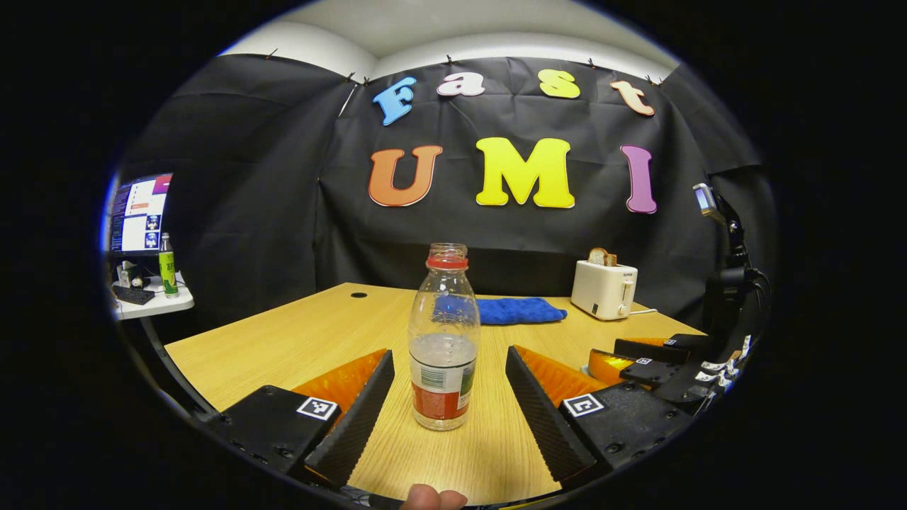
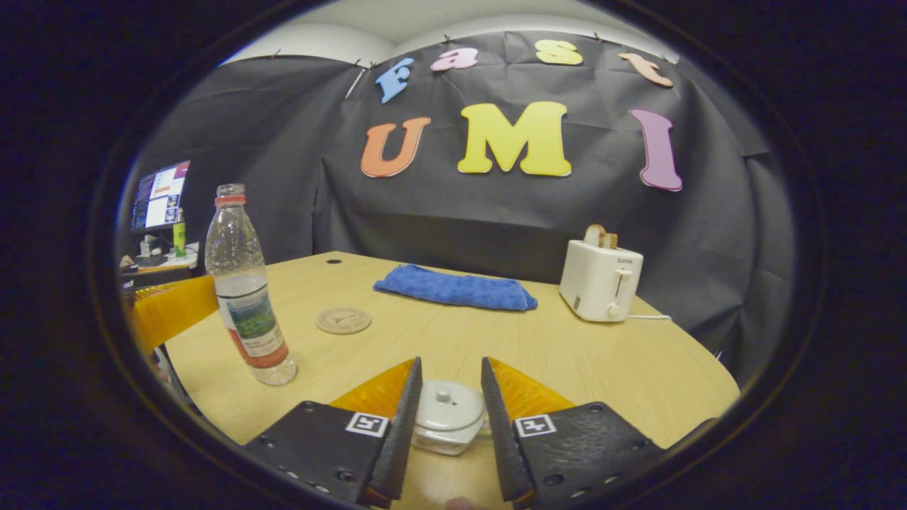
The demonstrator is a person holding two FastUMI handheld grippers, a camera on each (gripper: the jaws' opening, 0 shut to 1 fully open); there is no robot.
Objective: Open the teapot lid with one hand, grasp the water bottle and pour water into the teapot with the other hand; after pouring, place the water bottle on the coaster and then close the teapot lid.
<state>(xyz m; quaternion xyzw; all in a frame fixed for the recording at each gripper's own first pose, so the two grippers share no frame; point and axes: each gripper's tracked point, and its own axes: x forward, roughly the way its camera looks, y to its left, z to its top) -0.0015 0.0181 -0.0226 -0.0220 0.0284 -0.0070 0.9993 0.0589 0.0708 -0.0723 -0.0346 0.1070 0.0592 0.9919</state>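
Matte black blocky housings on the left gripper (image 1: 448,353) and the right gripper (image 2: 451,361), each with two square black-and-white markers (image 1: 317,408), small recessed screws (image 1: 285,451), wedge-shaped ridged fingers (image 1: 354,418).

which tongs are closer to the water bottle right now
Left. The left tongs stand open with the water bottle upright on the table between their fingers, not yet touching. The right tongs are off to the bottle's right, straddling the teapot lid.

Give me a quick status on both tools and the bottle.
Left tool open, straddling water bottle, no contact. Right tool open around teapot lid, lid still on. Coaster free.
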